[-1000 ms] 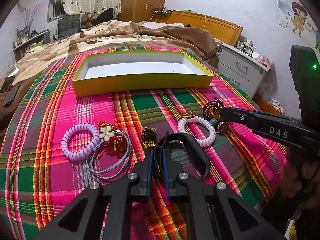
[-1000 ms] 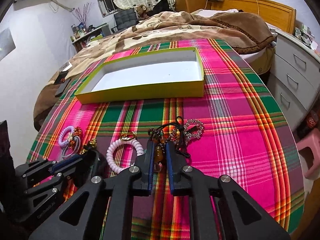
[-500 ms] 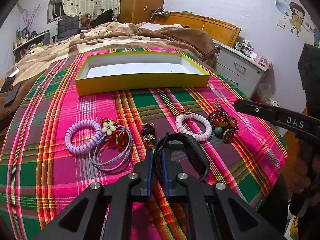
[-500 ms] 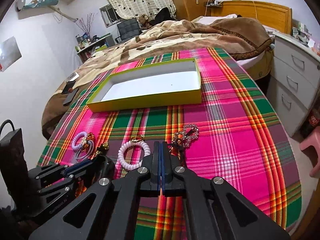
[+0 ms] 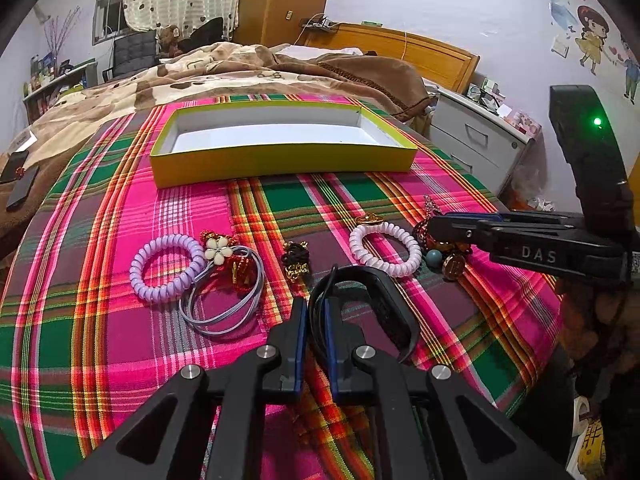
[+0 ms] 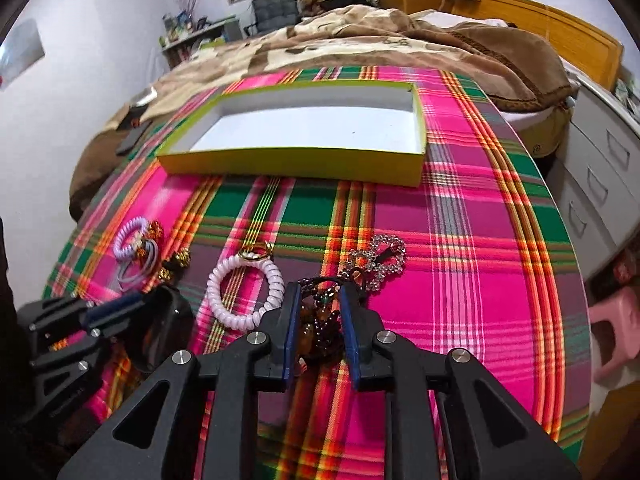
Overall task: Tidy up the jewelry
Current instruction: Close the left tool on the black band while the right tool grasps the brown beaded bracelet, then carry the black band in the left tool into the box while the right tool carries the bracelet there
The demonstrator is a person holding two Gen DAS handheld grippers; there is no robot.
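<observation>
Left gripper (image 5: pixel 316 312) pinching the black band (image 5: pixel 384 300), jaws nearly closed on its thin edge. Right gripper (image 6: pixel 319 312) just opening, jaws part-spread around the dark beaded bracelet (image 6: pixel 320 326), pads looking clear of it. Sitting at twelve o'clock beyond both, the yellow box (image 6: pixel 296 160); lying at ten o'clock from the right jaws, the pink coil bracelet (image 6: pixel 244 292).

The right gripper (image 6: pixel 319 322) has its jaws just opening, parted around a dark beaded bracelet (image 6: pixel 320 326) lying on the plaid cloth (image 6: pixel 460 280), the pads not clearly pressing it. Just ahead to the right lies a rhinestone bow clip (image 6: pixel 376 260); to the left, a pink coil bracelet (image 6: pixel 248 284). Far ahead sits the yellow-green box (image 6: pixel 296 164). The left gripper (image 6: pixel 108 312) is low on the left.
</observation>
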